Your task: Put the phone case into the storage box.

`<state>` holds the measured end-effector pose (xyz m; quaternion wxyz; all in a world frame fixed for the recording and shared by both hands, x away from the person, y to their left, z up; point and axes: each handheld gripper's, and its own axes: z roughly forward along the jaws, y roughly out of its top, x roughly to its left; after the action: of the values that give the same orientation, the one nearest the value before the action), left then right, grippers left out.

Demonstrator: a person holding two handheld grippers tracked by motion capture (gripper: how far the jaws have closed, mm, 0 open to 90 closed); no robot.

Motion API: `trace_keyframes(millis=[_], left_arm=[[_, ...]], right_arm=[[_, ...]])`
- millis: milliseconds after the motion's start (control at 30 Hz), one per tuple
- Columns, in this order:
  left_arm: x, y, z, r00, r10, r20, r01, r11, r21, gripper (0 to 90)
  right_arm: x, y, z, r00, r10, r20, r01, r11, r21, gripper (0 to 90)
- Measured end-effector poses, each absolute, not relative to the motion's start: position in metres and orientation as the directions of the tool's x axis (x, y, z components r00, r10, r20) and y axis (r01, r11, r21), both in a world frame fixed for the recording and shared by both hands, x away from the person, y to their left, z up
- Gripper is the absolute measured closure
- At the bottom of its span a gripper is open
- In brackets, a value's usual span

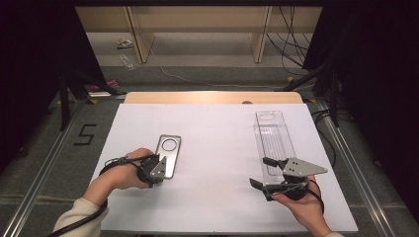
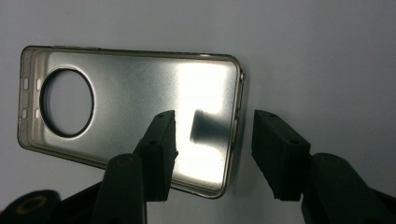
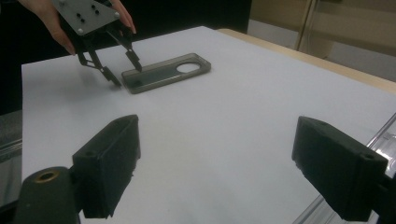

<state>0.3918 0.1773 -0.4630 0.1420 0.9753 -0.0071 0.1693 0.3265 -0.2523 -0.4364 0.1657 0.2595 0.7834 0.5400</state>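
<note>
The phone case [image 2: 130, 107] looks glossy, brushed metal — the clear box [image 1: 273, 140] smooth plastic, the table [image 1: 212, 148] matt white.

High view overhead; tool views low (sharing phone case [image 2: 130, 116]).

Lab: black curtains [image 1: 29, 74], floor cables [image 1: 291, 44], rails [image 1: 346, 158].

White table top [image 1: 212, 148]; wooden shelving [image 1: 197, 24] behind; cables [image 1: 291, 44] on floor (right side); "5" marking [image 1: 85, 134] left.
</note>
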Motion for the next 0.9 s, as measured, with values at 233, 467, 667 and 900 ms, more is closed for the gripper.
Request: trace_keyframes(millis=[233,467,667,900], left_arm=[[0.3927,0.1758,-0.4634,0.941,0.002,0.338,-0.091,-0.962,0.258,52.5],[0.3934,0.1756,-0.4648,0.943,-0.008,0.332,-0.098,-0.962,0.255,56.0],[0.3931,0.1759,-0.4651,0.946,-0.014,0.323,-0.102,-0.961,0.256,59.2],[0.3926,0.1759,-0.4651,0.95,-0.026,0.312,-0.109,-0.962,0.252,64.0]], right_arm=[[0.3267,-0.2524,-0.4367,-0.81,0.586,0.023,0.23,0.282,0.932,16.4],[0.3269,-0.2526,-0.4371,-0.81,0.587,0.023,0.233,0.286,0.929,16.5],[0.3271,-0.2529,-0.4373,-0.81,0.586,0.025,0.235,0.284,0.93,16.5],[0.3276,-0.2527,-0.4381,-0.809,0.587,0.028,0.238,0.284,0.929,16.5]])
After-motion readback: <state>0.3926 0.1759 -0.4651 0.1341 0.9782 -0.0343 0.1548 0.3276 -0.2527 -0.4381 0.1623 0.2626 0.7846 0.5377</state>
